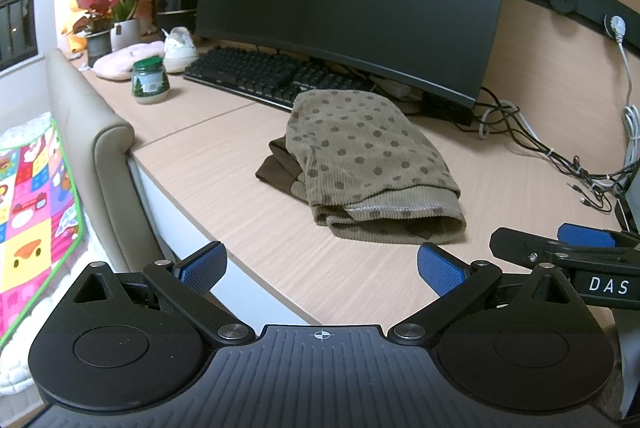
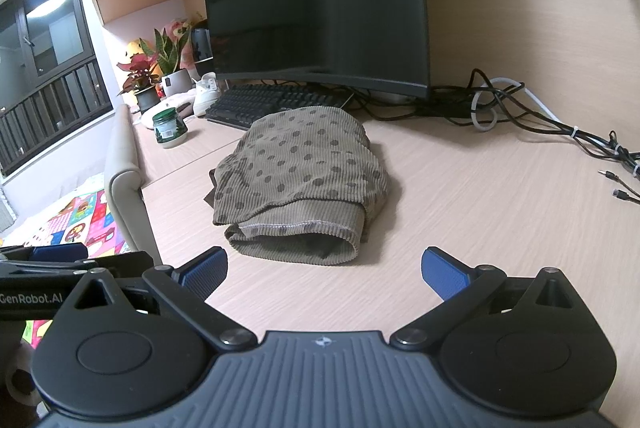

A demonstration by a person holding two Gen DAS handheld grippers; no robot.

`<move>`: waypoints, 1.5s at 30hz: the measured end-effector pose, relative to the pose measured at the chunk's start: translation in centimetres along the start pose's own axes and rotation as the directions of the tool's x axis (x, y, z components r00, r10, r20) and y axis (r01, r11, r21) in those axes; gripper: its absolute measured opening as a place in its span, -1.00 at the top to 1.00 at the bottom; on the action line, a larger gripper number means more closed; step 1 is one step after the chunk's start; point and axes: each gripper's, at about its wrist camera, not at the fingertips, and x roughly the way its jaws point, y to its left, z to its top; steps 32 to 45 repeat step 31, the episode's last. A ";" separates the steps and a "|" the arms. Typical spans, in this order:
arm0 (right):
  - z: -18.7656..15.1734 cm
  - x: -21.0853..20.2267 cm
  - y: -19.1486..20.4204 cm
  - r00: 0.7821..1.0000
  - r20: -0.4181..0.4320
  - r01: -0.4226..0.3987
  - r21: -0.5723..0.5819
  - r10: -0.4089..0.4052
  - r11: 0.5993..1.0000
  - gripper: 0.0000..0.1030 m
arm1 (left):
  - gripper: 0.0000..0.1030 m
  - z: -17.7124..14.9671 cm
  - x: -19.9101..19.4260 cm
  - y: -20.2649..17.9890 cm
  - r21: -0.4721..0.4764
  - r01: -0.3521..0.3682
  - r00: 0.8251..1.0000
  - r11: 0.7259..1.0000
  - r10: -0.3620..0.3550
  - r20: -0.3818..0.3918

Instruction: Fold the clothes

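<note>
The folded brown dotted garment (image 1: 368, 156) lies on the desk (image 1: 224, 188) just beyond both grippers, touched by neither: the left gripper (image 1: 322, 268) and the right gripper (image 2: 325, 270) each have their blue-padded jaws spread wide and empty, with bare desk between the fingertips and the garment's near hem. Behind the garment a black keyboard (image 1: 264, 76) and a dark monitor (image 1: 352, 0) stand close, a green-lidded jar (image 1: 150, 81) sits well to its left and a tangle of cables (image 1: 532, 140) to its right, and nothing lies between the jaws and the garment. Both grippers hover low over the near desk edge, pointing toward the garment, side by side.
</note>
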 end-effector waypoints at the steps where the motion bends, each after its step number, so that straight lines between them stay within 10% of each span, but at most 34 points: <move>1: 0.0 0.0 0.0 1.000 0.000 0.000 0.001 0.000 1.000 -1.00 | -1.00 0.0 0.0 0.0 0.001 0.000 1.000 1.000 0.000 0.000; 45: -0.3 -0.4 0.6 1.000 -0.005 -0.002 -0.002 0.002 1.000 -1.00 | -1.00 -0.5 -0.4 0.4 0.010 -0.019 0.999 1.000 0.019 0.027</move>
